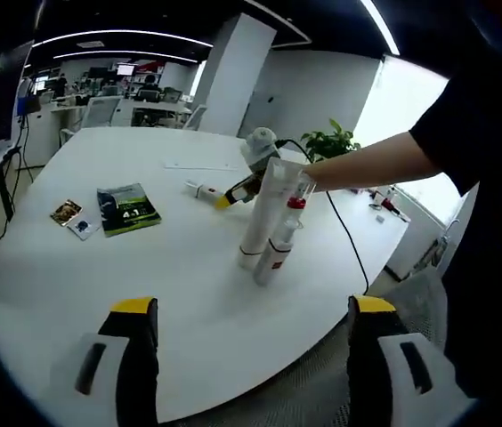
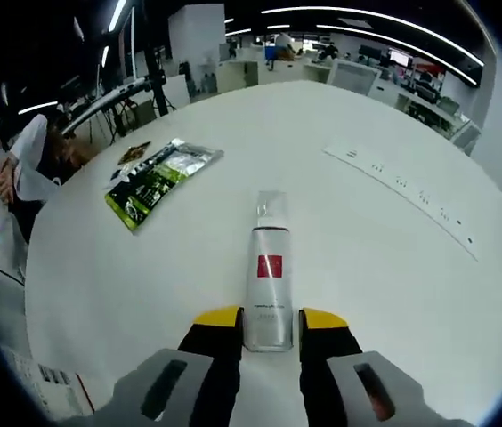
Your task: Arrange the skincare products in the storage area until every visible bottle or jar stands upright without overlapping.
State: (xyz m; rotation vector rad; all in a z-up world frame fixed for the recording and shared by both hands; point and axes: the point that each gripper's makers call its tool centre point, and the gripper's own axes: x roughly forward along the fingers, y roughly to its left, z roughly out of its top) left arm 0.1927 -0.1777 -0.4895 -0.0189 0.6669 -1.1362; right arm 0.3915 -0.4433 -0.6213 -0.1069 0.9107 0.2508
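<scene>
Your right gripper (image 2: 269, 322) is pinching the base of a white tube (image 2: 269, 276) with a red square label and a clear cap; in the right gripper view it is pointing away from you along the jaws, over the white round desk (image 2: 393, 267). In the left gripper view that tube (image 1: 279, 242) is leaning against a taller white tube (image 1: 264, 213) standing on its cap near the desk's (image 1: 189, 285) right edge, with your arm (image 1: 367, 165) reaching in from the right. Your left gripper (image 1: 251, 334) is hanging spread wide, holding nothing, above the near desk edge. A green booklet (image 1: 127, 208) and small cards (image 1: 73, 218) are lying well left of the tubes; another small tube (image 1: 205, 190) is lying flat behind them.
</scene>
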